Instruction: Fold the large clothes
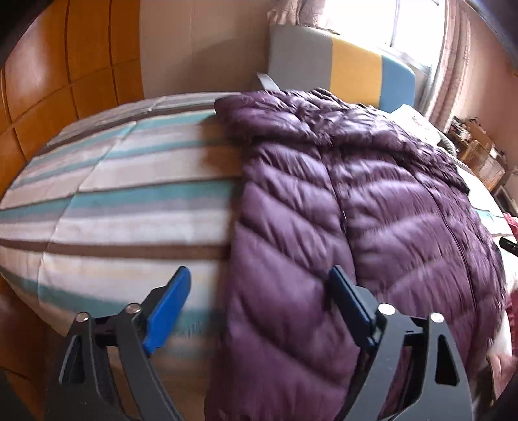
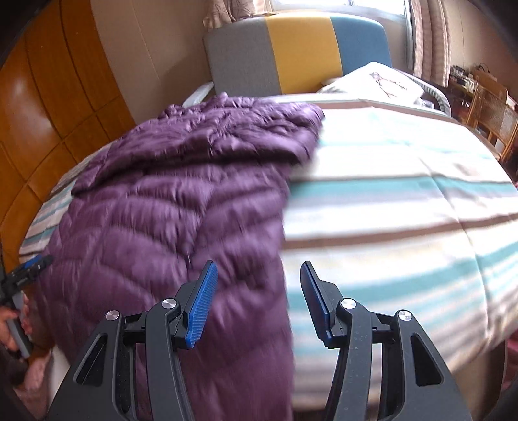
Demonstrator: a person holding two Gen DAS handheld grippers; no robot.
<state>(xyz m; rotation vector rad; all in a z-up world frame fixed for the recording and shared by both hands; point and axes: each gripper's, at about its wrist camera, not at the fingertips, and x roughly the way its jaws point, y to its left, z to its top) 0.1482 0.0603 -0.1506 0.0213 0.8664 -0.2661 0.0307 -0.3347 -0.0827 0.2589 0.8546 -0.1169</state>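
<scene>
Striped bed (image 1: 113,181), jacket (image 1: 372,200) beyond tongs (image 1: 259,301)

Open left hand-held gripper (image 1: 259,304) hovers above purple jacket (image 1: 356,207) on striped bedspread (image 1: 113,200).

purple quilted jacket (image 1: 372,200) on a teal, white and brown striped bedspread (image 1: 129,194).

Daylight glares from the window (image 1: 408,22) far beyond the tongs; motion blur throughout; fisheye bends the dark edges.
</scene>
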